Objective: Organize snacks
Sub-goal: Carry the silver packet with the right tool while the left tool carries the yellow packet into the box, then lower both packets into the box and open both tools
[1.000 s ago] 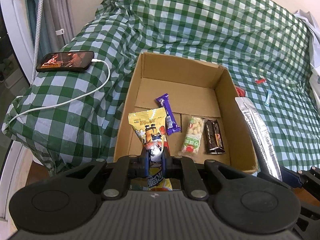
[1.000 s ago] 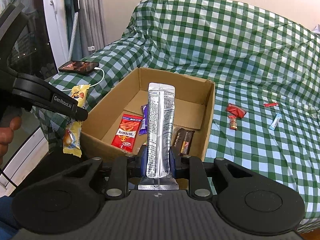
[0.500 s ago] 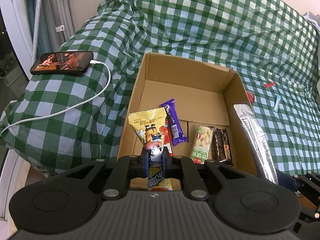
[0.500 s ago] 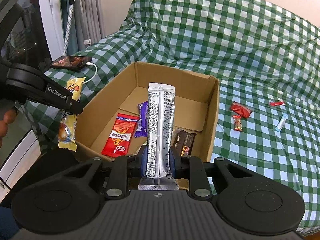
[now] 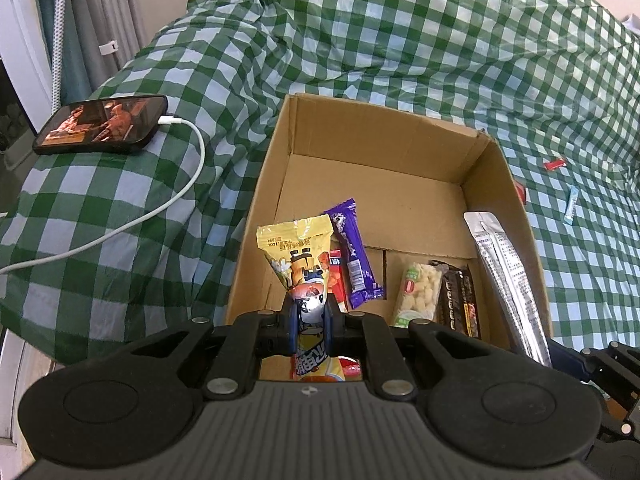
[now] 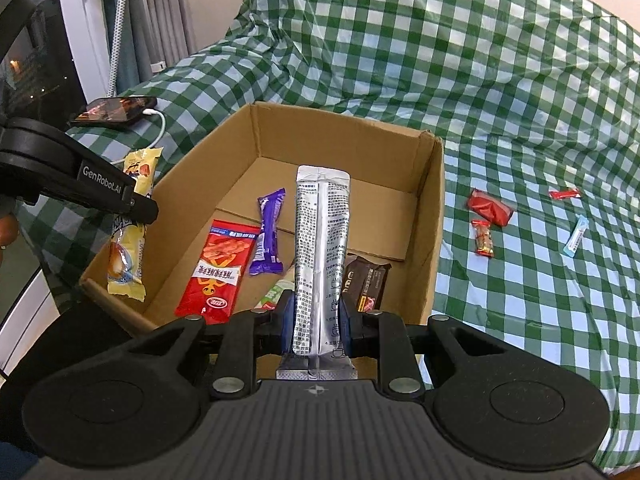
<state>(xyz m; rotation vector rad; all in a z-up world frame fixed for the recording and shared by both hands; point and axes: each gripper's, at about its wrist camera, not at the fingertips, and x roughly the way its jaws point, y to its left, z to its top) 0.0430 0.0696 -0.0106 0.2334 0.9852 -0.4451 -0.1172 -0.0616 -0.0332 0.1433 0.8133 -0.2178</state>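
Where the left gripper (image 5: 310, 316) pinches its blue pads together, they clamp the waist of a yellow crinkled snack packet with a cartoon print (image 5: 298, 252). The packet's flared top stands upright over the near-left part of an open brown cardboard box (image 5: 404, 120), and its tail hangs below the pads. The right gripper (image 6: 316, 322) is likewise clenched on a thing — a long silver foil sachet with black print (image 6: 320, 240). It stands upright between the pads, its sealed lower end resting against the gripper body and its top reaching over the middle of the box.

On the box floor, toward the near wall, lie a flat red snack pouch (image 6: 218, 268), a purple wrapped bar (image 6: 270, 236) just beyond it, a clear pack of pale puffed pieces with a green label (image 5: 416, 294), and a dark brown chocolate bar wrapper (image 5: 458, 300) beside that. The pale pack and the chocolate wrapper seem to touch, though the silver sachet hides the seam in the right wrist view. The far half of the floor is bare cardboard, open up to the far wall.

The box sits on a green-and-white checked cloth (image 6: 500, 80). To its right, well clear of the box wall, lie a crumpled red wrapper (image 6: 490, 208), a small red-and-gold sweet (image 6: 482, 238), a tiny red packet (image 6: 564, 194) and a pale blue stick sachet (image 6: 576, 236). To the left, apart from the box edge, a black smartphone with a lit screen (image 5: 102, 124) lies flat with a white charging cable (image 5: 160, 208) trailing from it.
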